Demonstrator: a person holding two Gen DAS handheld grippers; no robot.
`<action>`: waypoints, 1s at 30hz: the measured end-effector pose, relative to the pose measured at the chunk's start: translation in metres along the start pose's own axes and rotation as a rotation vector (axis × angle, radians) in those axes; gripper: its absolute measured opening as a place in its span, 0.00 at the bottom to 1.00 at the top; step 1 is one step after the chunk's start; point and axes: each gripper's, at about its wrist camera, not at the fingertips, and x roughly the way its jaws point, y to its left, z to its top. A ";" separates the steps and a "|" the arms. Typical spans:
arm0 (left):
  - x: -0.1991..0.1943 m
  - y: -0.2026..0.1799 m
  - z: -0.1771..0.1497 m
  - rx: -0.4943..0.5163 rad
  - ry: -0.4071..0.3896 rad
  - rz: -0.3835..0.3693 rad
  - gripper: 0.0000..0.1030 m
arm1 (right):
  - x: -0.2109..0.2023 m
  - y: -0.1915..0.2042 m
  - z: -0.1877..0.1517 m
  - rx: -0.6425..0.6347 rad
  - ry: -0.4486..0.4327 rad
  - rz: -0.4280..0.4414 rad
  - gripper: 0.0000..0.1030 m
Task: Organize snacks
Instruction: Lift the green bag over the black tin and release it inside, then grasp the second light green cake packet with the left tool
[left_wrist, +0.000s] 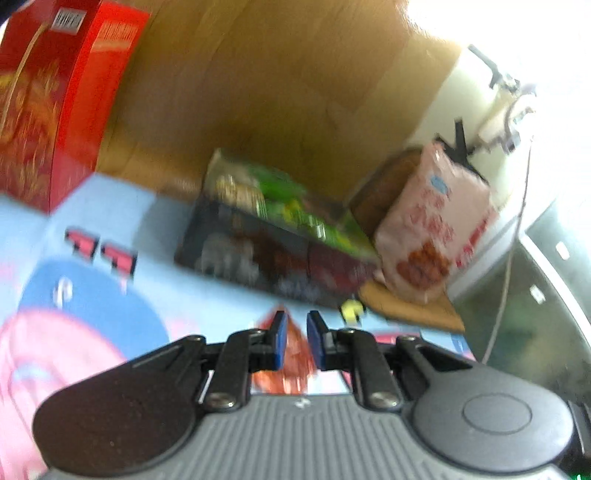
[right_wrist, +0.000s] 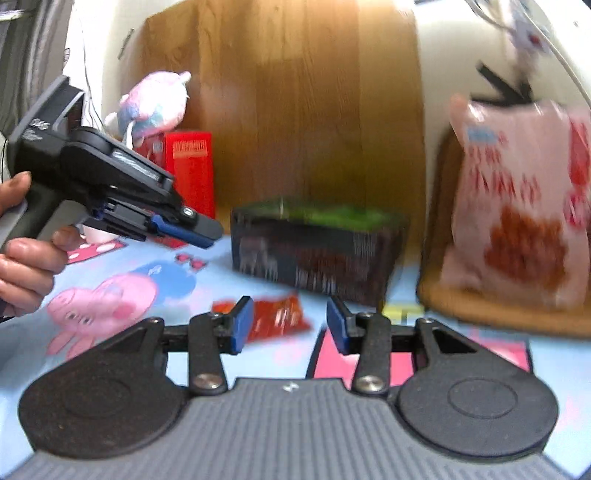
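Snacks: glossy red foil packet (right_wrist: 277, 317), soft pink pouch (right_wrist: 517, 206).

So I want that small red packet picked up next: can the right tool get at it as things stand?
Probably yes. The small red packet lies flat on the cloth just ahead of the right tool, whose jaws stand open and empty, nothing between.

Looks like a home, most likely a child's bedroom. Underfoot of everything, a pale blue cartoon-pig sheet (right_wrist: 110, 295) spread as the work surface. Behind the sheet, a wooden headboard-like panel (right_wrist: 306, 110) against a cream wall. At the sheet's far left corner, a pink plush toy (right_wrist: 155, 103) perched above a red gift box (right_wrist: 192, 173). Off the sheet's right edge, cables hanging down the wall (left_wrist: 517, 206).
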 end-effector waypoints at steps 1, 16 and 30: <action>-0.001 0.000 -0.006 0.004 0.019 -0.005 0.13 | -0.006 -0.002 -0.006 0.049 0.029 0.029 0.45; -0.060 -0.007 -0.102 0.039 0.198 -0.194 0.25 | -0.052 0.019 -0.042 0.191 0.168 0.256 0.63; -0.042 0.005 -0.111 -0.050 0.212 -0.131 0.21 | -0.032 0.042 -0.038 0.218 0.181 0.209 0.56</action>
